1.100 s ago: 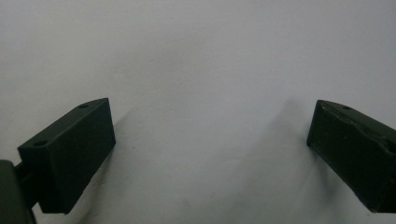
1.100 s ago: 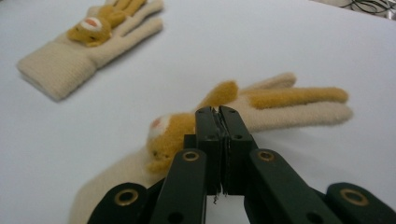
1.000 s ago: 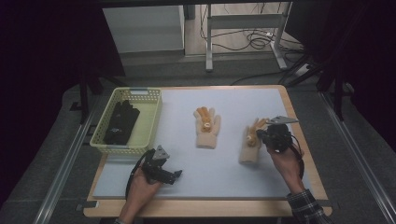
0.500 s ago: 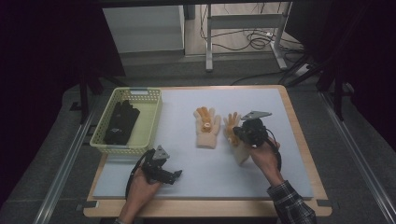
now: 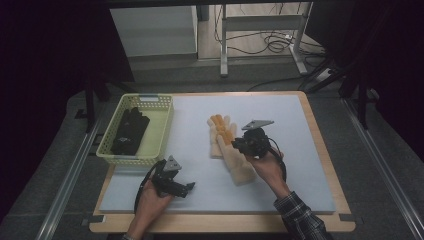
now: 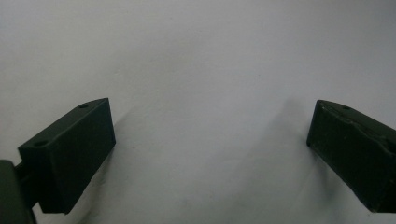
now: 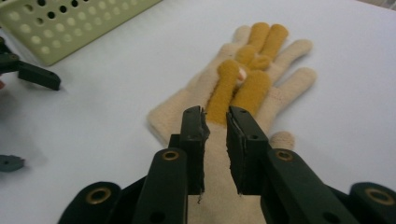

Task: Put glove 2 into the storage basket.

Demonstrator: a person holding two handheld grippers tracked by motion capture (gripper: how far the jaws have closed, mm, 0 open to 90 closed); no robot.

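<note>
Basket [image 5: 161, 131]: pale green perforated plastic, holding dark gloves [image 5: 129, 130], apparently sorted already; left to do, by my judgement: two cream knit gloves, mustard fingertips, soft and flat, at mat [image 5: 300, 175] centre. Upper glove [image 7: 224, 186] overlaps lower glove [image 7: 280, 84]. Right gripper [image 7: 215, 122]: jaws nearly closed, pinching upper glove's fabric, probably. Left gripper [image 6: 210, 140]: wide open, empty, over bare mat.

The cream glove [image 7: 219, 186] between the jaws of the right gripper [image 7: 216, 122] is a soft, fuzzy knit cloth with mustard-yellow fingers. Ahead of it lies a second glove [image 7: 280, 79] of the same matt cloth. The jaws are matt black plastic. The mat [image 6: 196, 56] under the left gripper [image 6: 210, 140] is smooth and matt. The basket [image 7: 70, 23] looks like perforated plastic.
</note>
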